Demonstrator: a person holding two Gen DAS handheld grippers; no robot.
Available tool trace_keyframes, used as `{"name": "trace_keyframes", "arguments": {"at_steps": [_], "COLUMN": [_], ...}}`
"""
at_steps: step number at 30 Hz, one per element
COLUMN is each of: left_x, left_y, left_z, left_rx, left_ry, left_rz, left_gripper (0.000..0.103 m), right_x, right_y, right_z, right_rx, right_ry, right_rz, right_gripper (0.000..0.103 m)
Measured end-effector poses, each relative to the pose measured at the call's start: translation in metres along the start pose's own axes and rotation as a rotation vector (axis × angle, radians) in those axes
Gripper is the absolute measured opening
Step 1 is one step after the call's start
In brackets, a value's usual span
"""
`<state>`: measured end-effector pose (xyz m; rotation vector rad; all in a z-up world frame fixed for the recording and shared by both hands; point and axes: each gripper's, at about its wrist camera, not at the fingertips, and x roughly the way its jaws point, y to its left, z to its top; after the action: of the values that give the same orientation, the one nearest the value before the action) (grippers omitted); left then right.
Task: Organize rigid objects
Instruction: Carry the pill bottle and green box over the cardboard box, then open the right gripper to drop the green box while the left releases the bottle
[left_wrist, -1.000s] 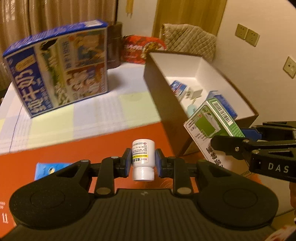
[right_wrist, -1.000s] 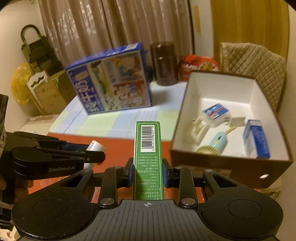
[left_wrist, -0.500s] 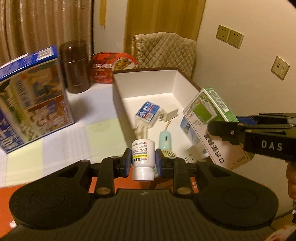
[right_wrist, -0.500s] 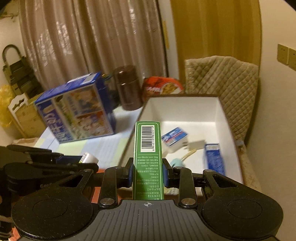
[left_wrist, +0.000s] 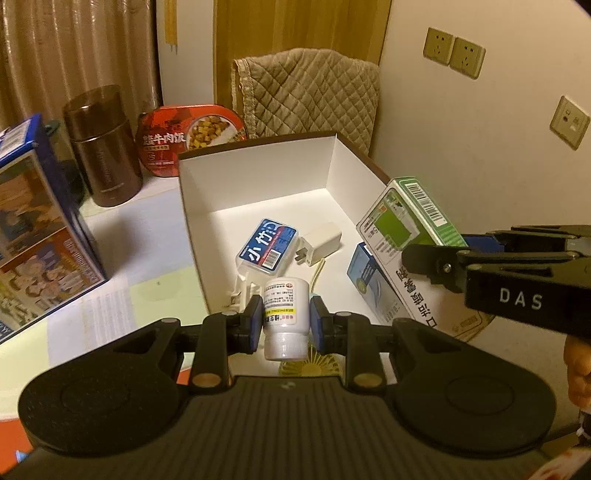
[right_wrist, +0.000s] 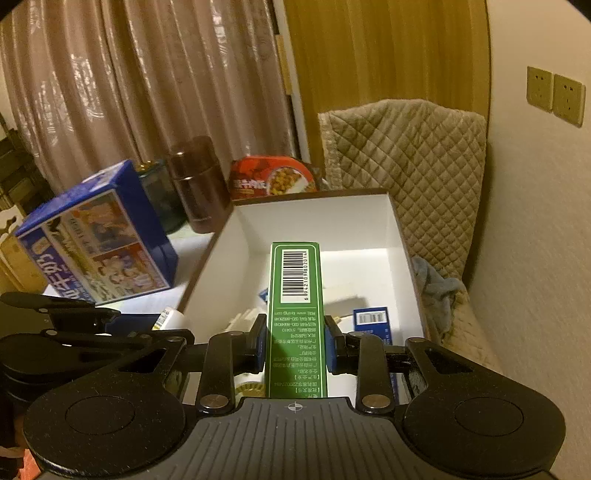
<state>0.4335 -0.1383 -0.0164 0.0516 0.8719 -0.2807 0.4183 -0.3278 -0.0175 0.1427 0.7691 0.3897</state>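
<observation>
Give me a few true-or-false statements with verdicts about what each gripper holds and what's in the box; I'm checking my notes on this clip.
1. The left gripper is shut on a white pill bottle. True.
2. The right gripper holds a blue carton. False: it is shut on a green carton.
3. The white box is empty. False: a blue-labelled case, a white charger and other items lie inside.
4. A brown flask stands on the table outside the white box. True.
5. The pill bottle already lies on the box floor. False: it is clamped between the left gripper's pads, above the box's near edge.
</observation>
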Motion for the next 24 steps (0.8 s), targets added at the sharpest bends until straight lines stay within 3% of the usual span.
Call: {"name": "trace_keyframes", "arguments": {"at_steps": [24], "left_x": [0.081], "left_y": [0.007], "left_z": [0.023], "left_rx": [0.006], "left_ry": [0.110], "left_rz": [0.008], "left_gripper": [0.022], "right_x": [0.083], "right_y": [-0.037], "right_z": [0.004], "right_rx": [0.037], "right_ry": [0.120], "right_rz": [-0.041], "right_gripper": [0.027]}}
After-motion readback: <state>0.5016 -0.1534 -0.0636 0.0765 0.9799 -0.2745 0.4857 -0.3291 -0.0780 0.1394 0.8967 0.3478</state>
